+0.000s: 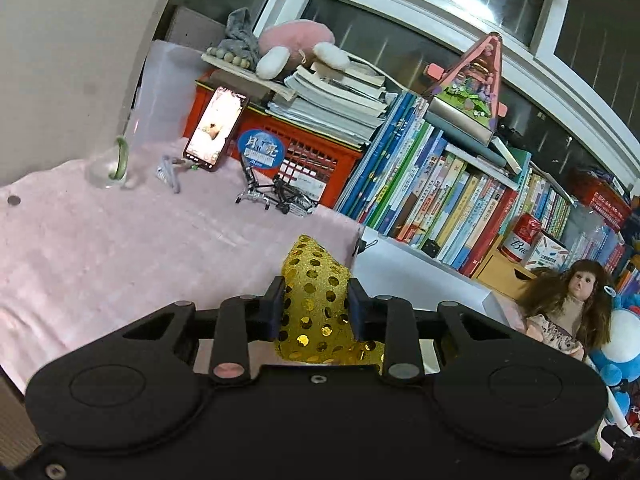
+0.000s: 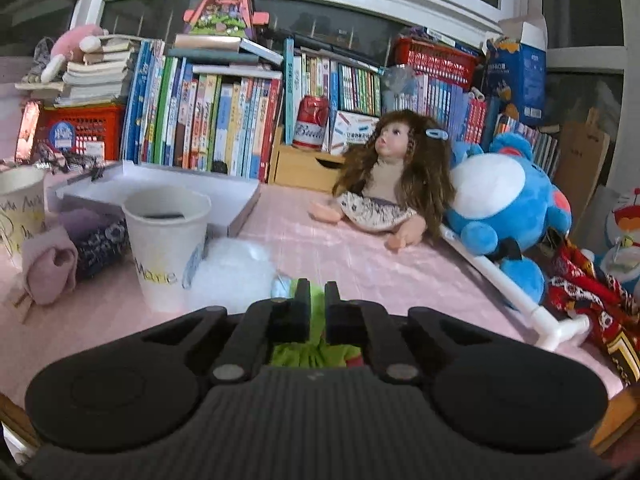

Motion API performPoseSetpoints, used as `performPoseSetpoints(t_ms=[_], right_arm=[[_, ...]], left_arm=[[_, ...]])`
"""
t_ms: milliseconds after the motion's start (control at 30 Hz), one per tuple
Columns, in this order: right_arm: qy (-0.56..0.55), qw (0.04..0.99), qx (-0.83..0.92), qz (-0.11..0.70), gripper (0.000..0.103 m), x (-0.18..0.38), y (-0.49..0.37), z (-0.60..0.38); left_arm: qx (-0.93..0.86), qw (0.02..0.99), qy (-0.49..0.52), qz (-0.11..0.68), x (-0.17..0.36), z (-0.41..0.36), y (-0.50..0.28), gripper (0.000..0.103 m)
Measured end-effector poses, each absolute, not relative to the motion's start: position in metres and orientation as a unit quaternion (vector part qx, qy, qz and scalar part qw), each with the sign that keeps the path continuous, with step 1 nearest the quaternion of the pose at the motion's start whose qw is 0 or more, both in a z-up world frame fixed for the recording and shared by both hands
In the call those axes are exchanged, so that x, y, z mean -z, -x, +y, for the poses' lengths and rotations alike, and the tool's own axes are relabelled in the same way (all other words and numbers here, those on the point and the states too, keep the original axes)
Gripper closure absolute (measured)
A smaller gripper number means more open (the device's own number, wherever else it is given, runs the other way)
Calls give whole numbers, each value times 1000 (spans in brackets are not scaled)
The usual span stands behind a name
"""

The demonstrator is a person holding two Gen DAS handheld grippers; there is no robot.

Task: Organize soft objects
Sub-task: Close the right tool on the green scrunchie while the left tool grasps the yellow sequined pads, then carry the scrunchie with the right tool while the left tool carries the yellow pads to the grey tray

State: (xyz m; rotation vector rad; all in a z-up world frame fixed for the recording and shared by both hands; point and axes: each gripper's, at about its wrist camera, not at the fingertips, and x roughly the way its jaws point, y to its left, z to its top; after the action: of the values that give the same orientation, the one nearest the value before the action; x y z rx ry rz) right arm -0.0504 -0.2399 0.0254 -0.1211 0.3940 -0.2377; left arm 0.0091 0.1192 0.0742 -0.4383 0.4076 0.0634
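Left gripper (image 1: 316, 284): fingers pinch a gold sequined cloth (image 1: 312, 296), long axis running forward past the fingertips, above the pink blanket (image 1: 120, 248). Right gripper (image 2: 317, 292): fingers nearly together, clamping green fabric (image 2: 308, 354). Ahead-left, a paper cup (image 2: 168, 240) reads "Marie"; farther ahead, a red can (image 2: 311, 122) reads "Bud".

Your left gripper (image 1: 316, 292) is clamped on a gold sequined cloth (image 1: 314, 280), which bulges up between the fingers above the pink blanket (image 1: 120, 248). Beyond it a phone (image 1: 216, 128) leans against the red crate (image 1: 304, 156), with a small toy cart (image 1: 276, 196) just in front. A doll (image 1: 568, 304) sits off to the right beside the row of books (image 1: 432, 192).
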Motion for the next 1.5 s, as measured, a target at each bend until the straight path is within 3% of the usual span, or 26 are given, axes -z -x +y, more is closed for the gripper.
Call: performPoseSetpoints(t_ms=[100, 133, 167, 200, 300, 667, 767, 800, 833, 900, 1167, 1500], right_arm=[[63, 972, 118, 192, 94, -32, 49, -239], [65, 971, 123, 193, 87, -32, 48, -240], [62, 970, 128, 197, 70, -32, 47, -242], [57, 968, 131, 206, 61, -30, 45, -246], [28, 963, 133, 234, 45, -20, 44, -259], [-3, 951, 130, 280, 26, 18, 20, -284], [-72, 949, 107, 287, 29, 26, 14, -304], [-103, 947, 98, 287, 49, 27, 14, -311], [-133, 946, 87, 282, 58, 27, 17, -317], [-152, 945, 87, 274, 66, 24, 21, -319], [-90, 963, 94, 235, 68, -14, 32, -298], [-102, 972, 58, 202, 68, -75, 11, -298]], left_arm=[[-29, 955, 209, 207, -81, 117, -13, 74], [-30, 956, 208, 207, -83, 116, -15, 74], [-30, 956, 207, 206, -84, 116, -16, 74], [-29, 956, 207, 205, -84, 116, -17, 74], [-29, 956, 206, 206, -84, 115, -17, 74], [-33, 954, 207, 213, -81, 117, -20, 73], [-33, 954, 207, 213, -81, 118, -20, 73], [-32, 954, 207, 213, -81, 118, -20, 73], [-32, 954, 207, 213, -82, 118, -20, 73], [-33, 955, 206, 211, -83, 118, -21, 73], [-14, 956, 211, 202, -98, 118, -28, 73], [31, 959, 203, 193, -130, 96, -52, 73]])
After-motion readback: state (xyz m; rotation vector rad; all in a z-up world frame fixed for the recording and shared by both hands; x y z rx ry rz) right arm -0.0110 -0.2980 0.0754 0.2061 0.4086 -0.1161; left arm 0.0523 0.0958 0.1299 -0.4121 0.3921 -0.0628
